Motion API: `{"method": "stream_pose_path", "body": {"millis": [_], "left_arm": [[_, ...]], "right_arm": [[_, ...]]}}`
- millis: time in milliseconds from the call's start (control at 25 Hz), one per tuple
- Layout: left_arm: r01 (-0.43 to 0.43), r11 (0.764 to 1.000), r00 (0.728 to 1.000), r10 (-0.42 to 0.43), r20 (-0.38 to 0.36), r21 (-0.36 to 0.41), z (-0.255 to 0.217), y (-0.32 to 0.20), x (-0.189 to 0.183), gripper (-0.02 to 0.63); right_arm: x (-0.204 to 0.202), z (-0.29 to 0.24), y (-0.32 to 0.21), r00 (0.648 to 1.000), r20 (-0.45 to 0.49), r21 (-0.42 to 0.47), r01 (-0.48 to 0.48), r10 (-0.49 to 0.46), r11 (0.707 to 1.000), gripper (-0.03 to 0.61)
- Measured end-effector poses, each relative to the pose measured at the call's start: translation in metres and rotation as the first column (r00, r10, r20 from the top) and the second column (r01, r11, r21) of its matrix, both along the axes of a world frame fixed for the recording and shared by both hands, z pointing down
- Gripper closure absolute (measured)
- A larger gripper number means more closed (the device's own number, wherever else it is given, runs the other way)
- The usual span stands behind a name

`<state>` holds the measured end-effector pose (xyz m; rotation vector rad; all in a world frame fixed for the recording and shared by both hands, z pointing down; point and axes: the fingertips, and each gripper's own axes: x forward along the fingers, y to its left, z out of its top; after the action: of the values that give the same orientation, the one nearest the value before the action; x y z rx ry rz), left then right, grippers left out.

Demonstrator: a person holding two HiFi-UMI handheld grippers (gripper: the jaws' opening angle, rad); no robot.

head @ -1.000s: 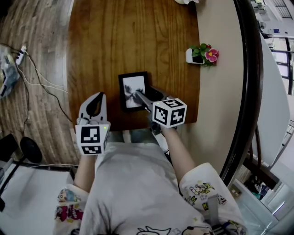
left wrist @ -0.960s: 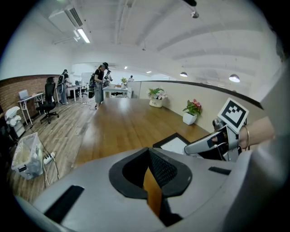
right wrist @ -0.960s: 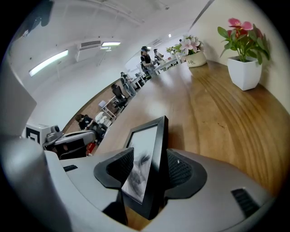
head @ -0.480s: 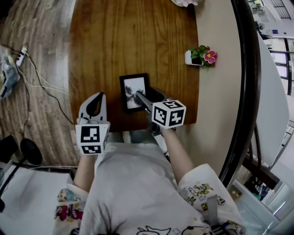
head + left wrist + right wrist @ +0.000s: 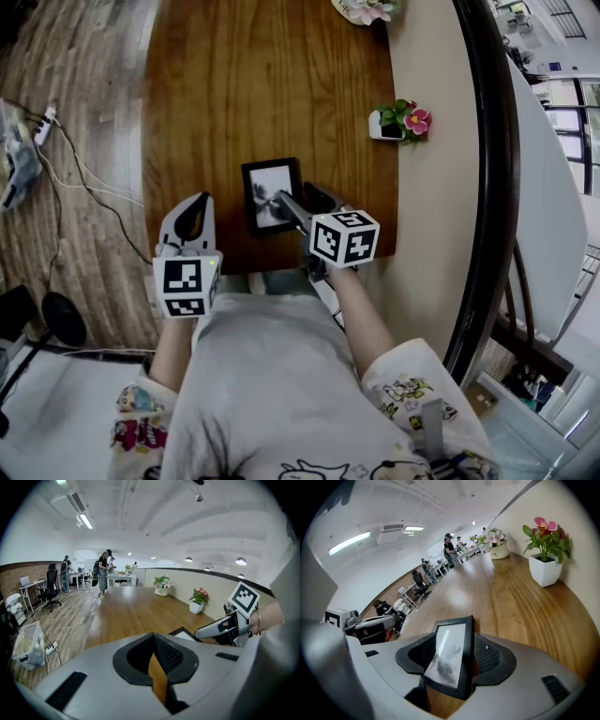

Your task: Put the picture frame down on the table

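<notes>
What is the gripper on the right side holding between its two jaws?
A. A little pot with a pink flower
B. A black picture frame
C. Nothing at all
B: in the right gripper view, the picture frame stands gripped between the jaws of the right gripper, with a pad pressed on each side of it.

The picture frame [image 5: 451, 656] is held tilted between the jaws of the right gripper [image 5: 454, 660], over the near edge of the table [image 5: 272, 84]. The left gripper [image 5: 190, 214] is kept to its left, near the table's near left corner. Farther back and to the right, a potted plant [image 5: 400, 119] is set at the table's right edge. Cables [image 5: 80, 183] are spread on the floor to the left.
</notes>
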<state>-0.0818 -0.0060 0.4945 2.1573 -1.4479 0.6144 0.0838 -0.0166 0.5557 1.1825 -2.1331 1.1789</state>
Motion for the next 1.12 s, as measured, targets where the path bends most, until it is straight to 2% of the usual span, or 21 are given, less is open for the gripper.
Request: {"method": "stream_pose_path", "body": {"millis": [640, 920, 1120], "left_arm": [[0.036, 0.994, 0.999, -0.037, 0.000, 0.102, -0.049, -0.011, -0.004, 0.611], [0.057, 0.982, 0.998, -0.059, 0.001, 0.177, -0.078, -0.019, -0.007, 0.611], [0.071, 0.977, 0.997, -0.072, -0.002, 0.200, -0.093, -0.015, -0.008, 0.611]], "right_arm": [[0.021, -0.070, -0.018, 1.000, 0.007, 0.163, -0.005, 0.004, 0.987, 0.357], [0.026, -0.118, -0.028, 0.999, 0.035, 0.287, -0.005, -0.005, 0.958, 0.357], [0.024, -0.156, -0.030, 0.998, 0.057, 0.375, 0.015, -0.039, 0.927, 0.357]]}}
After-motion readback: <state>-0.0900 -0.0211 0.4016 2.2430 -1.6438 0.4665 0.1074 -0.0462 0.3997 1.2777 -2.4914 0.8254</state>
